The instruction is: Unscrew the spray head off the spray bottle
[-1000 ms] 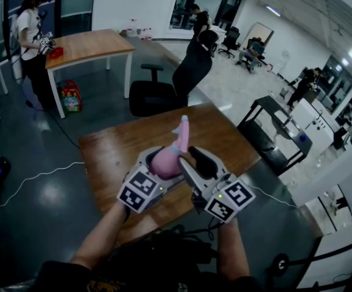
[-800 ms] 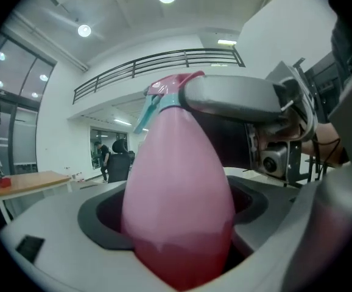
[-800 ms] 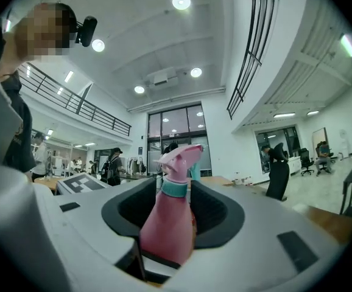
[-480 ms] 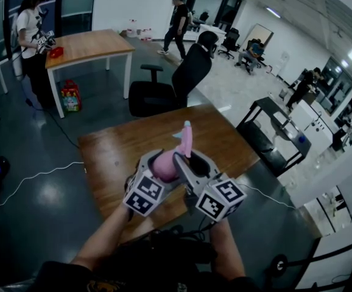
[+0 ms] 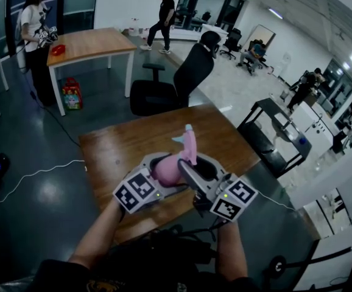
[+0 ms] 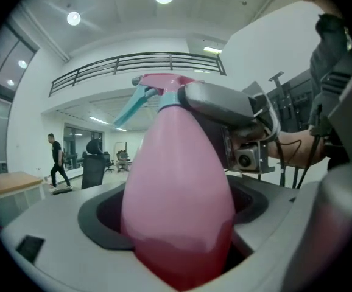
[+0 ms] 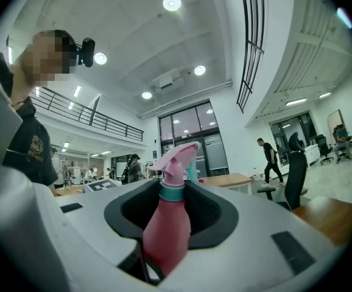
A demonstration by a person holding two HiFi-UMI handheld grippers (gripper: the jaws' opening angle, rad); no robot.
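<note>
A pink spray bottle [image 5: 167, 169] with a pink spray head [image 5: 187, 140] is held in the air above a wooden table [image 5: 115, 151]. My left gripper [image 5: 162, 170] is shut on the bottle's wide body [image 6: 179, 205], which fills the space between its jaws. My right gripper [image 5: 191, 163] comes in from the right at the neck. Its jaws have just been closing, and their tips now sit against the teal collar [image 7: 172, 192] under the spray head [image 7: 177, 158]. The teal trigger [image 6: 130, 105] points away from me.
A black office chair [image 5: 176, 78] stands beyond the table. Another wooden table [image 5: 94, 44] is at the back left with a person [image 5: 33, 29] beside it. A dark desk [image 5: 273, 126] stands at the right. A white cable [image 5: 42, 175] lies on the floor.
The right gripper's jaws have drawn in around the bottle's neck. Both grippers have turned slightly with the bottle. A person in the background has walked to the left.
</note>
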